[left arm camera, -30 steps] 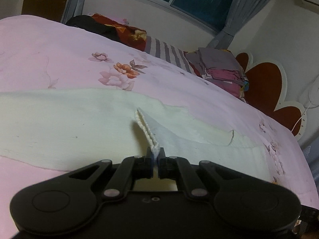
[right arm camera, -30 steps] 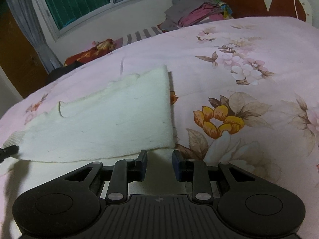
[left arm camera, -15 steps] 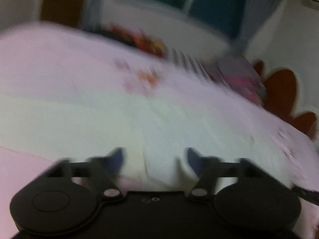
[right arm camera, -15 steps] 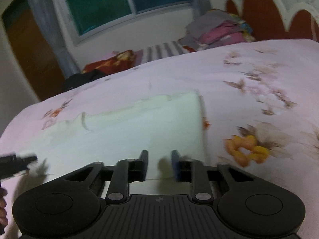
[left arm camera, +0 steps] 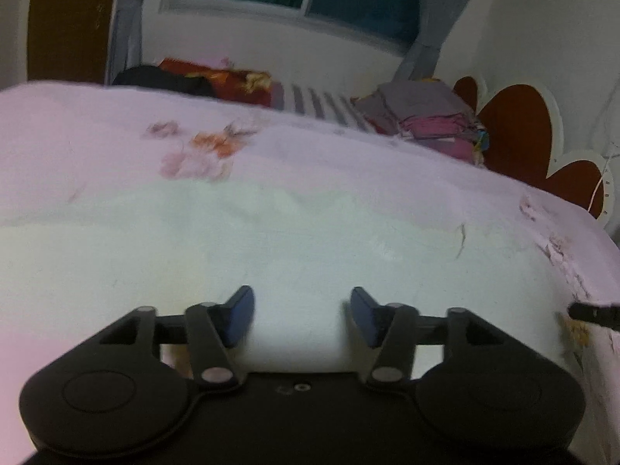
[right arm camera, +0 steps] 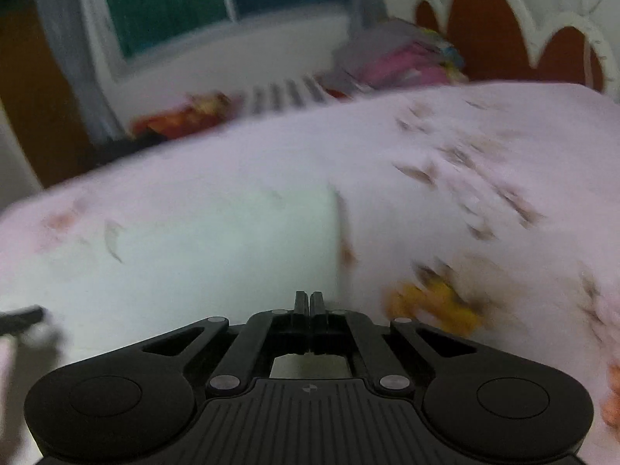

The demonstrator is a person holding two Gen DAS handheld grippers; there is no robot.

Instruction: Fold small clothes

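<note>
A cream-white small garment (left arm camera: pixel 294 248) lies flat and folded on the pink floral bedspread (left arm camera: pixel 77 135). My left gripper (left arm camera: pixel 302 316) is open and empty, its blue-padded fingers spread just above the garment's near part. In the right wrist view the same garment (right arm camera: pixel 217 248) lies ahead and to the left, its right edge straight. My right gripper (right arm camera: pixel 309 304) is shut with its fingers pressed together and nothing visible between them, over the garment's near right edge. Both views are motion-blurred.
A stack of folded clothes (left arm camera: pixel 430 120) sits at the far side of the bed by the red-and-white headboard (left arm camera: pixel 523 131). Dark and red bedding (left arm camera: pixel 186 77) lies under the window. The other gripper's tip shows at the right edge (left arm camera: pixel 596 314) and left edge (right arm camera: pixel 19 319).
My left gripper let go of the garment's edge and opened wide; the cloth dropped flat. My right gripper went from open to shut. Both grippers rose and pulled back a little.
</note>
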